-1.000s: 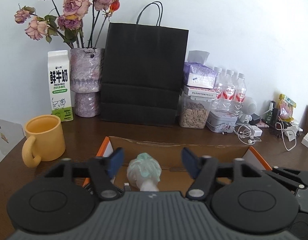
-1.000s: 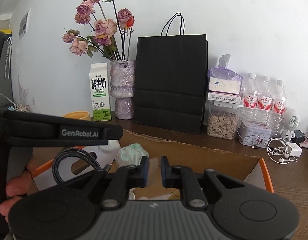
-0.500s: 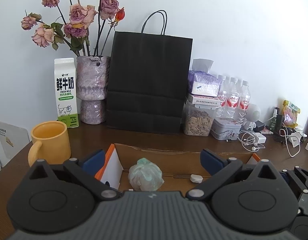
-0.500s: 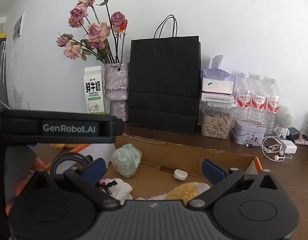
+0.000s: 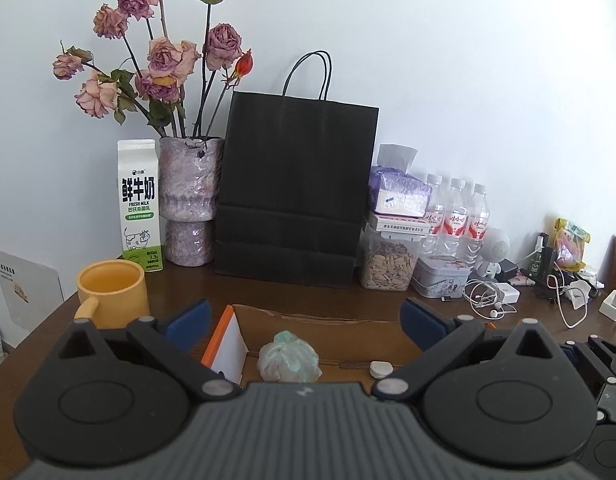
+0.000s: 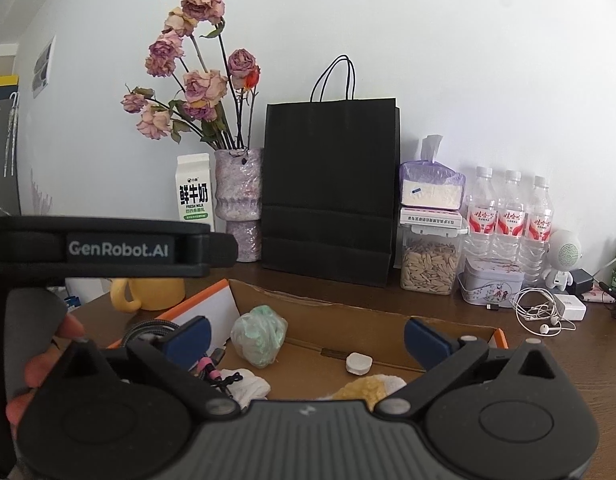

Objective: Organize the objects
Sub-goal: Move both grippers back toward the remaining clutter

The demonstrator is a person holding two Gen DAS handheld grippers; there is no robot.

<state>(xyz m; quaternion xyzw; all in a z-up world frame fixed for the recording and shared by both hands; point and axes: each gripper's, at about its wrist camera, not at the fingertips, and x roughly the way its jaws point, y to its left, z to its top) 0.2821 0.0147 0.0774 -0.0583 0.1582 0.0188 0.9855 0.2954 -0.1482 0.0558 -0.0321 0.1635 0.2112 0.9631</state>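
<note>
Both the left hand-held gripper (image 5: 304, 322) and the right hand-held gripper (image 6: 306, 338) have just opened wide and hold nothing, likely because the green bag (image 6: 259, 334) now sits in the box (image 6: 348, 312).

black paper bag (image 5: 296, 196) | milk carton (image 5: 139, 204) beside vase (image 5: 188, 196) | yellow mug (image 5: 112, 294)

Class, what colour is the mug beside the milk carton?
Yellow-orange mug; the left wrist view shows it best.
</note>
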